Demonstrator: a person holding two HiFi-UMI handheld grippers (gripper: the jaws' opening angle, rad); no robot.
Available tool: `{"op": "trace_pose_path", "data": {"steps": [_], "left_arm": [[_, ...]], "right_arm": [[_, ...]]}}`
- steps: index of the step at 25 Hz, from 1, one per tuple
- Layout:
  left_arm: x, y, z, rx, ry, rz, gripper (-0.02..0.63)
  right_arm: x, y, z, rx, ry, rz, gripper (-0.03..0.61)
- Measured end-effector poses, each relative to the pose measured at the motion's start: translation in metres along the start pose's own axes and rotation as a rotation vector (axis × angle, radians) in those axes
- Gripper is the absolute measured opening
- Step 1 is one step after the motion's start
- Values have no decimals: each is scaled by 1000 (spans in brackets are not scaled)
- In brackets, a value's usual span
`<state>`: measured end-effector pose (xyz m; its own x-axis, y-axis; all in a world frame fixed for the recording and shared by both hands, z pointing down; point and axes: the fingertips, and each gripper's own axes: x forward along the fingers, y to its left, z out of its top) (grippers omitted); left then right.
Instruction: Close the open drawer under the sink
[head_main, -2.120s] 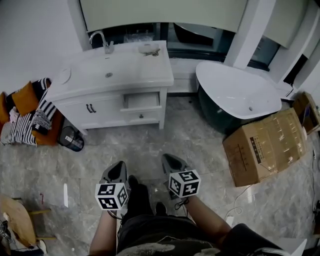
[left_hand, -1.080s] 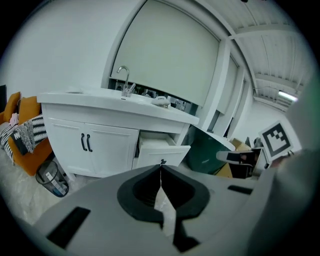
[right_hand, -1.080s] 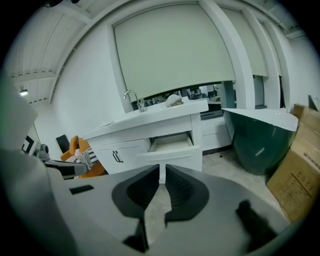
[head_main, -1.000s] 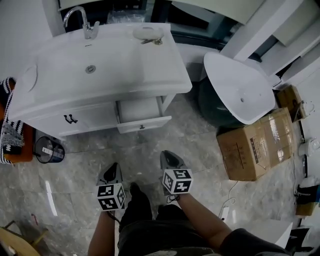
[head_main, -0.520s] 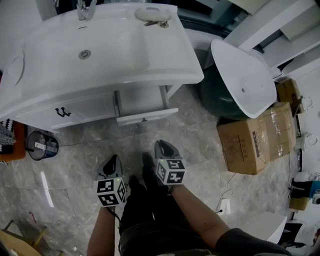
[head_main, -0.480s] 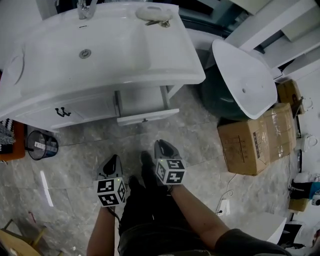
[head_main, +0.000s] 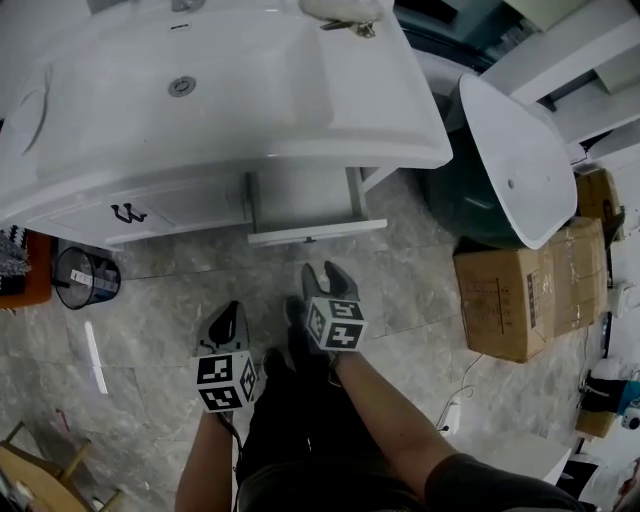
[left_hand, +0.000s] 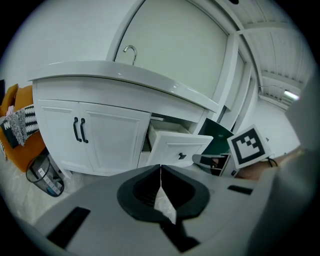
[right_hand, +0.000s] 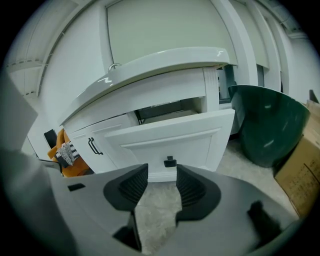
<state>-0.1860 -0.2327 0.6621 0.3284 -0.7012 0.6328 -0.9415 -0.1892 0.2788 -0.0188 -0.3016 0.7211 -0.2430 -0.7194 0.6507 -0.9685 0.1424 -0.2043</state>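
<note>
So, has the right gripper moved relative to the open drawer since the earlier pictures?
Yes. The right gripper now sits much nearer the drawer front than before; its jaws have just been opening, with nothing between them.

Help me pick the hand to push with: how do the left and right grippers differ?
On the left gripper the jaws are together; on the right gripper they have just been opening and stand apart, with nothing between. The right gripper squarely faces the drawer; the left gripper sees it at an angle. Both are gray and touch nothing.
</note>
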Motion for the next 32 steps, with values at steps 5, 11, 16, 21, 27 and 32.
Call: {"op": "trace_pose_path", "data": {"steps": [5,11,16,21,27,32], "left_arm": [[15,3,-3,-9,8,12,15],[28,1,-3,-6,19,16,15],[44,-1,-6,0,39,10,15],[52,-3,-6,3,58,8,15],[58,-6,-7,12,76,-4,15],[62,-1,-2,16,74,1,15]], "right_arm": [[26,-12,-1,-37,13,-35,166],[56,-21,-7,-63,49,-55,167],[79,-21,-1,-161,43,-75,166],[92,-20,0,-156,54,-67,152],[95,-21,0,-143,52,-83,152],[106,-21,13,-132,41,-63,150]]}}
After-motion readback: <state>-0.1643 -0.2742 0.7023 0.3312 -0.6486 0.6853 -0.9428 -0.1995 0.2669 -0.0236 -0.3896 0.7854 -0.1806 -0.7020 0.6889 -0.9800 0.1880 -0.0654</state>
